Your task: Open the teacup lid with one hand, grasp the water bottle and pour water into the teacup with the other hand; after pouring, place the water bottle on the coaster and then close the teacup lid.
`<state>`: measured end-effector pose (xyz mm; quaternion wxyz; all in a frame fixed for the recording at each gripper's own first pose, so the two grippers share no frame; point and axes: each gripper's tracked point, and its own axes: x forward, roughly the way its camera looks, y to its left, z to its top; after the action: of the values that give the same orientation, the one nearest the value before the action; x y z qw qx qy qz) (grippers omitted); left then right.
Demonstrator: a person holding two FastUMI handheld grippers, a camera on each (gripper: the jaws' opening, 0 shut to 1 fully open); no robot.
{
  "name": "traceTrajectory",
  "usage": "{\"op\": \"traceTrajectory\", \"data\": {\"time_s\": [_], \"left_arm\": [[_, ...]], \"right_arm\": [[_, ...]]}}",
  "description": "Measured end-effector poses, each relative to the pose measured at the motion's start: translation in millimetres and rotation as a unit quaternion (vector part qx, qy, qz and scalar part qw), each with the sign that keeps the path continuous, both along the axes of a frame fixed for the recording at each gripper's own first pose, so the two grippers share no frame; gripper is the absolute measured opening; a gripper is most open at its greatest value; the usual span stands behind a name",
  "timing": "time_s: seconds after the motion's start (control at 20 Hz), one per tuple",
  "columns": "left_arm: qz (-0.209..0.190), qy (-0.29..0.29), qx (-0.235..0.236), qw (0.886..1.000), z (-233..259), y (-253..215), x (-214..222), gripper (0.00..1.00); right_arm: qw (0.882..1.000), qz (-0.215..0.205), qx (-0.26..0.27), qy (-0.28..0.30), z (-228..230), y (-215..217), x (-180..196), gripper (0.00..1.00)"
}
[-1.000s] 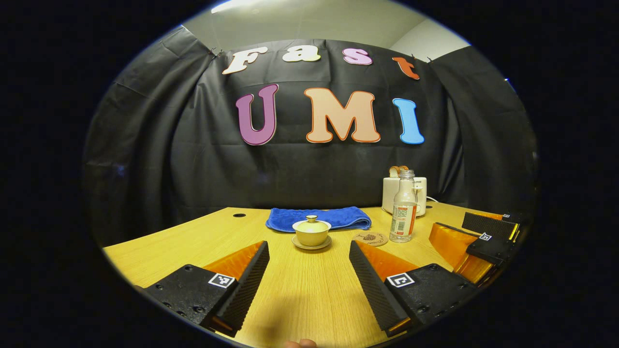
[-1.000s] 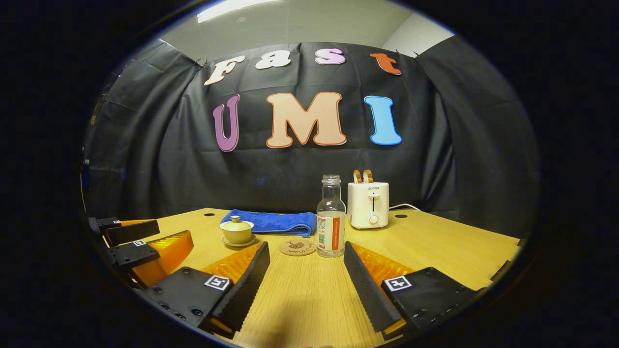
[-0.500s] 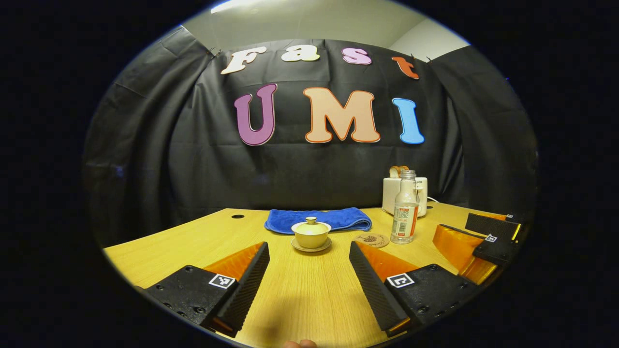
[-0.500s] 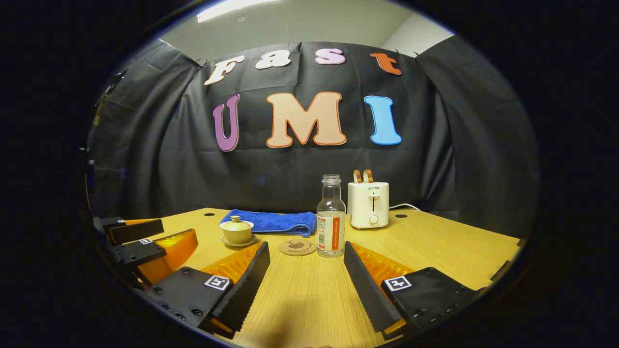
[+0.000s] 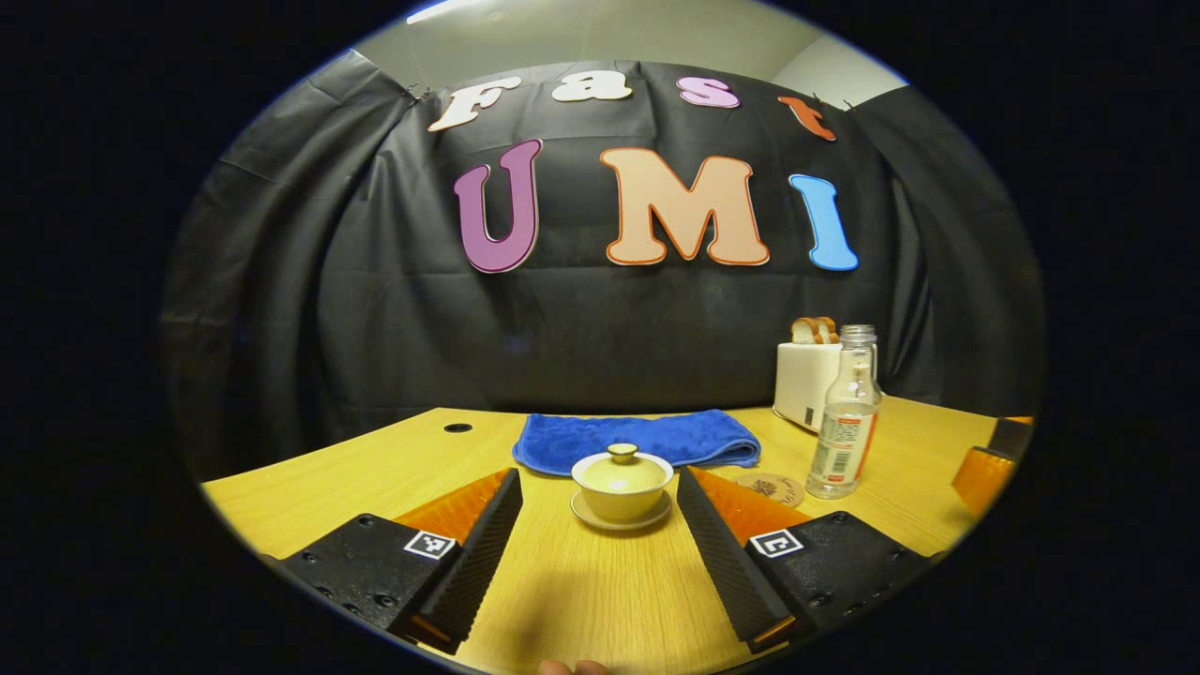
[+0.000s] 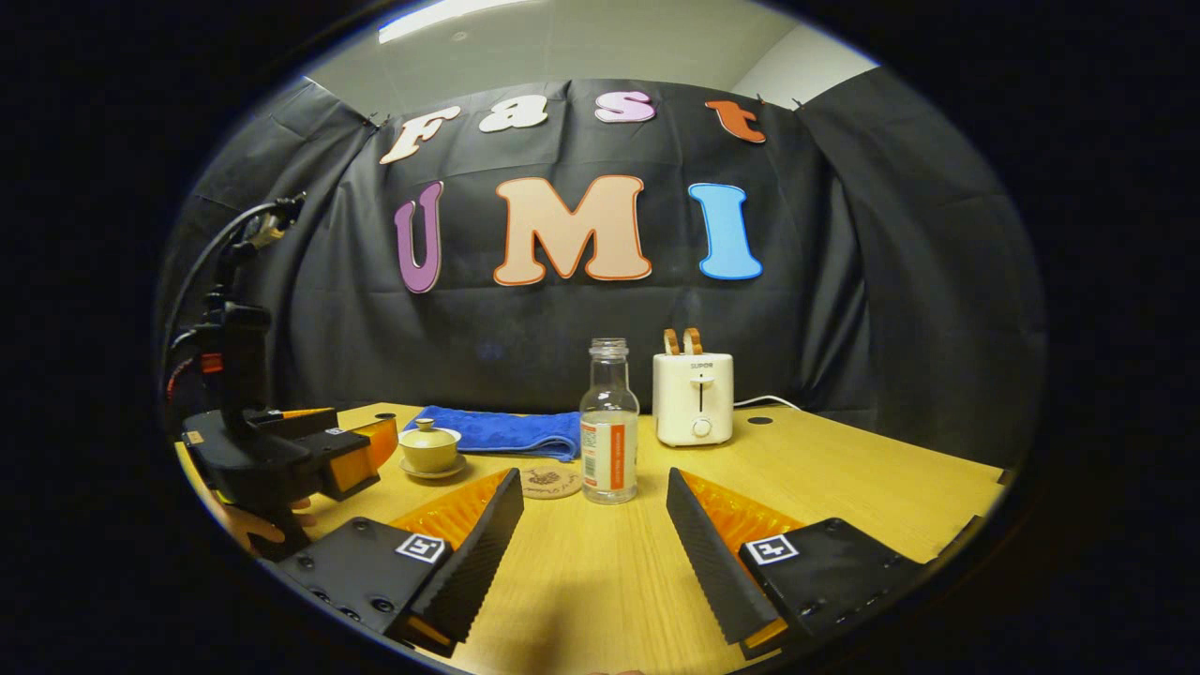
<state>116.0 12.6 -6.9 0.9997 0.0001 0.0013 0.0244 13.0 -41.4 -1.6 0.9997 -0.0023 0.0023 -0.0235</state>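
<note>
Both tools hover low over the wooden tabletop (image 6: pixel 844 478) with fingers spread wide and nothing between them: the left tool (image 5: pixel 600 553) faces the lidded teacup (image 5: pixel 622 481) on its saucer just ahead, and the right tool (image 6: pixel 595 553) faces the uncapped water bottle (image 6: pixel 608 424), which stands upright a little farther off. The round coaster (image 6: pixel 550 482) lies flat just left of the bottle, between it and the teacup. Farther back, a folded blue towel (image 5: pixel 637 439) lies behind the cup and a white toaster (image 6: pixel 693 397) stands to the bottle's right.
</note>
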Motion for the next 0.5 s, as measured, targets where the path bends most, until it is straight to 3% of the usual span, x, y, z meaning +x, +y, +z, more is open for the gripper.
{"op": "traceTrajectory", "data": {"time_s": [0.5], "left_arm": [[0.002, 0.007, 0.013, 1.0, -1.9, -8.1, 67.7, 0.97]], "right_arm": [[0.999, -0.043, -0.003, -0.002, 2.7, -45.7, 5.3, 0.96]]}}
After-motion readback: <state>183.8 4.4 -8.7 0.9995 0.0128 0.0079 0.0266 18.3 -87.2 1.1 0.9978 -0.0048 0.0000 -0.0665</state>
